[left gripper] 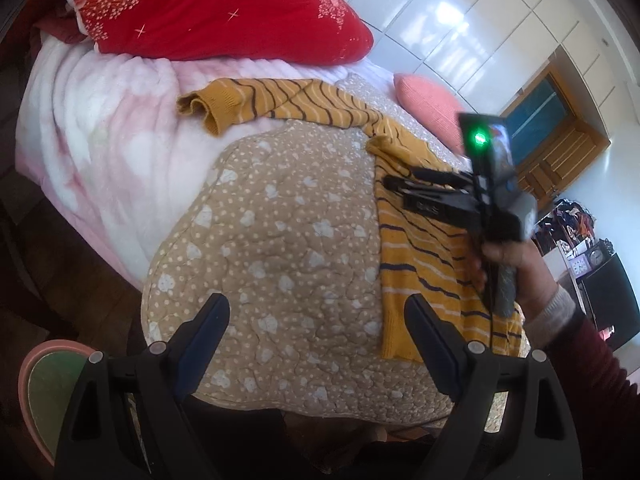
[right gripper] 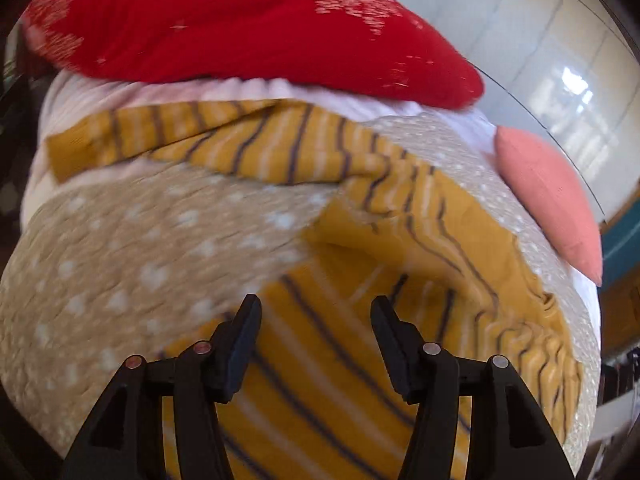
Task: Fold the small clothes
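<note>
A small mustard-yellow striped sweater lies spread on a tan dotted quilt, one sleeve stretched to the far left. My left gripper is open and empty, hovering over the quilt just left of the sweater's hem. My right gripper shows in the left wrist view, held by a hand over the sweater body. In the right wrist view the right gripper is open and empty just above the sweater, which looks blurred.
A big red flowered pillow and a pink fluffy blanket lie at the far side of the bed. A salmon cushion sits at the right. White wardrobes stand behind. A pink-rimmed stool is at lower left.
</note>
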